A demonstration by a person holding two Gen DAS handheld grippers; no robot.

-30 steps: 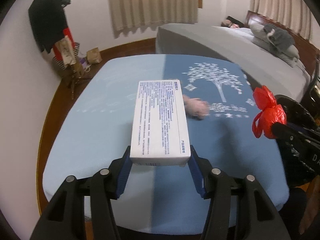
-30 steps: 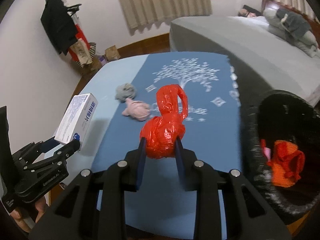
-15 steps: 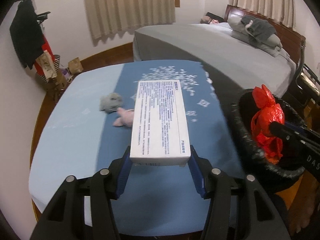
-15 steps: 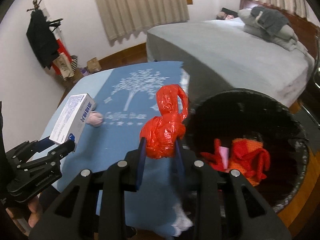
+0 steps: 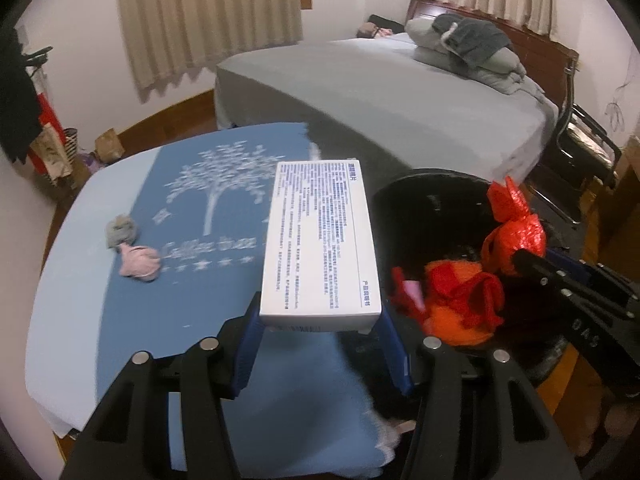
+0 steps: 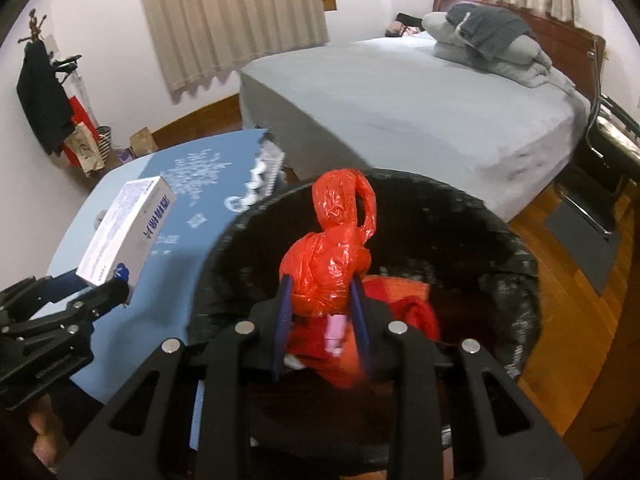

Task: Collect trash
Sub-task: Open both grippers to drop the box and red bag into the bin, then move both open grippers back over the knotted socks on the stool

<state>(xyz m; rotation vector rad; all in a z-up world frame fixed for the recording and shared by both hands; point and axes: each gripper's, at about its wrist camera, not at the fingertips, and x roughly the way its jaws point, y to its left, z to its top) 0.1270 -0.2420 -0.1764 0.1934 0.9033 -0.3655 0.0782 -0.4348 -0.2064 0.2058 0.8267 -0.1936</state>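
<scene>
My left gripper [image 5: 320, 320] is shut on a white box with blue print [image 5: 320, 236], held flat over the table's right edge beside the black bin [image 5: 424, 192]. My right gripper [image 6: 320, 304] is shut on a knotted red plastic bag [image 6: 332, 256], which hangs over the mouth of the black-lined bin [image 6: 516, 256]. Red and orange trash [image 6: 408, 308] lies inside the bin. The red bag [image 5: 516, 228] and the right gripper [image 5: 516, 256] also show at the right of the left wrist view. In the right wrist view the box [image 6: 128, 228] and the left gripper [image 6: 104, 284] sit at the left.
A blue cloth with a white tree print covers the table [image 5: 120, 208]. A grey wad [image 5: 122, 231] and a pink wad [image 5: 140, 262] lie on its left part. A grey bed [image 5: 384, 92] stands behind, a coat rack [image 6: 40, 92] at the far left, a chair [image 5: 580, 148] at the right.
Both grippers have swung right from over the table to the bin, each keeping its load. The bag now hangs over the bin's mouth; the box has reached the table's right edge.
</scene>
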